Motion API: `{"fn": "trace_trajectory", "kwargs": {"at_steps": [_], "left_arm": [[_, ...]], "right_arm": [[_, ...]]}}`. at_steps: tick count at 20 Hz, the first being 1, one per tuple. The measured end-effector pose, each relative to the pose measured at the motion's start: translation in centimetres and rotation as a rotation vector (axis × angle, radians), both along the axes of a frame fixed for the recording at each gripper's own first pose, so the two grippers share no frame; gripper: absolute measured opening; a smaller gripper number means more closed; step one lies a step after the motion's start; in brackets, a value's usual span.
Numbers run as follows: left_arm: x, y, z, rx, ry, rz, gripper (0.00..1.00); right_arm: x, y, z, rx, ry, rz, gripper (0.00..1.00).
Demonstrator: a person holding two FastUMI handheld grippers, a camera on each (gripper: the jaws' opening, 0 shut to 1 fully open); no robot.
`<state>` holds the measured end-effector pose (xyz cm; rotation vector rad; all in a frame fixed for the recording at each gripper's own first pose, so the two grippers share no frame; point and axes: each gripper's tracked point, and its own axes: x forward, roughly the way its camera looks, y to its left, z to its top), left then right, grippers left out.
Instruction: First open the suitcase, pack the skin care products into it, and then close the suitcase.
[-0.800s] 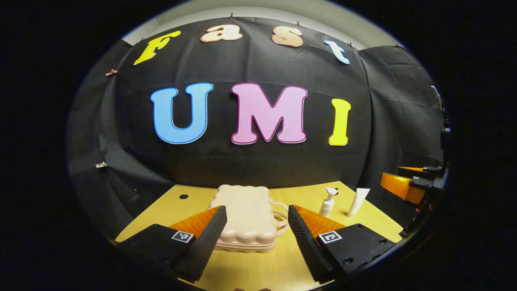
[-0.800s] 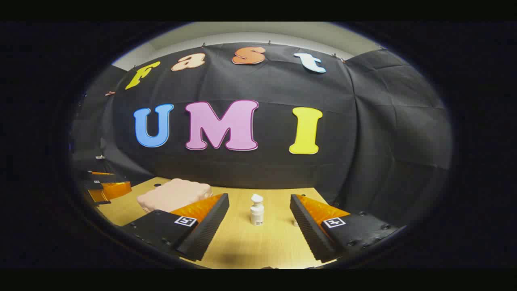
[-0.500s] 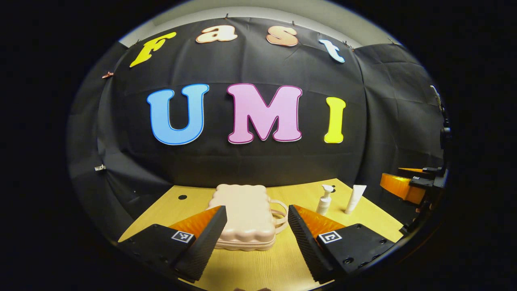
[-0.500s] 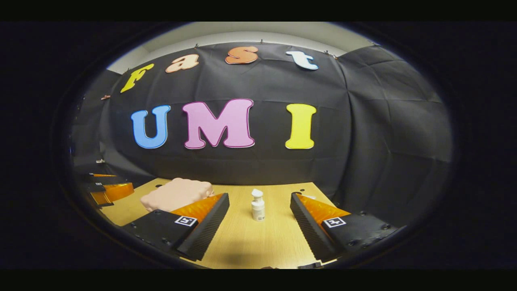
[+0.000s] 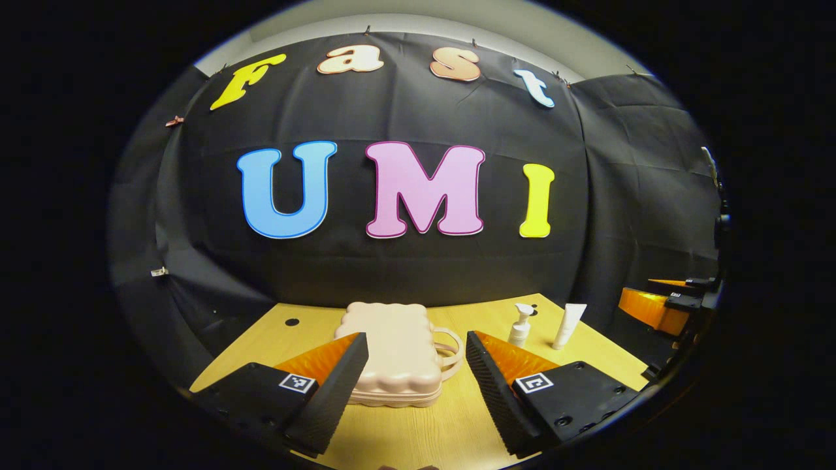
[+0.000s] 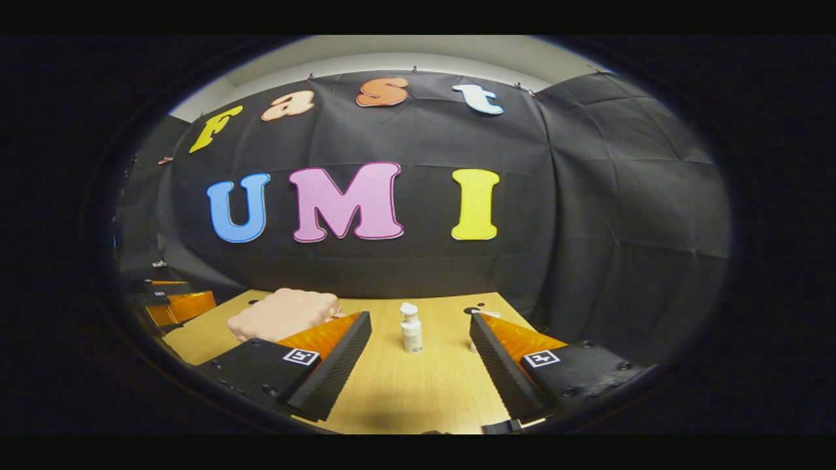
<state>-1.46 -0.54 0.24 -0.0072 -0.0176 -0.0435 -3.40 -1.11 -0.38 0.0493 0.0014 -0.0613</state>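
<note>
The left tongs (image 5: 417,365) are hanging wide apart at the bottom of the left gripper view, gripping nothing, with the pink suitcase (image 5: 390,349) lying flat and closed on the worktop (image 5: 418,431) between and beyond their fingers. Its looped handle is pointing toward the right of the frame. Compared with a moment ago the suitcase is sitting a touch higher and smaller in that frame — the left tongs are easing back or tilting rather than closing in, so the opening step is not yet under way.

Off to the right of the suitcase, the pump bottle (image 5: 520,325) and the white tube (image 5: 567,326) are standing upright near each other, well apart from the case. The right tongs (image 5: 653,307) are showing at the right edge of the frame.

In the right gripper view the right tongs (image 6: 420,365) are also spread wide and empty, and the pump bottle (image 6: 411,328) is standing between their fingers farther off. It too has drifted upward in the frame — no approach yet. The suitcase (image 6: 282,314) is lying at lower left, the left tongs (image 6: 179,305) beside it at the edge. Everything in the task appears to be ahead.
</note>
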Motion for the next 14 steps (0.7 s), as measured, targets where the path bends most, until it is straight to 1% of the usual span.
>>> {"fn": "trace_trajectory", "kwargs": {"at_steps": [4, 7, 10, 14], "left_arm": [[0.3, -0.1, -0.7, -0.015, 0.021, -0.006, 0.95], [1.2, -1.4, -0.3, 0.020, -0.002, -0.035, 0.95], [3.9, -3.9, -0.7, 0.071, 0.005, -0.080, 0.95], [9.5, -7.6, -2.1, 0.119, 0.033, -0.121, 0.95]], "right_arm": [[-0.1, -0.2, 0.0, 0.003, -0.002, -0.007, 0.97], [-0.2, -0.7, -0.1, 0.006, 0.004, -0.018, 0.97], [0.0, -1.2, -0.4, 0.009, 0.019, -0.019, 0.97], [0.8, -3.1, -1.0, -0.011, 0.031, -0.035, 0.97]]}}
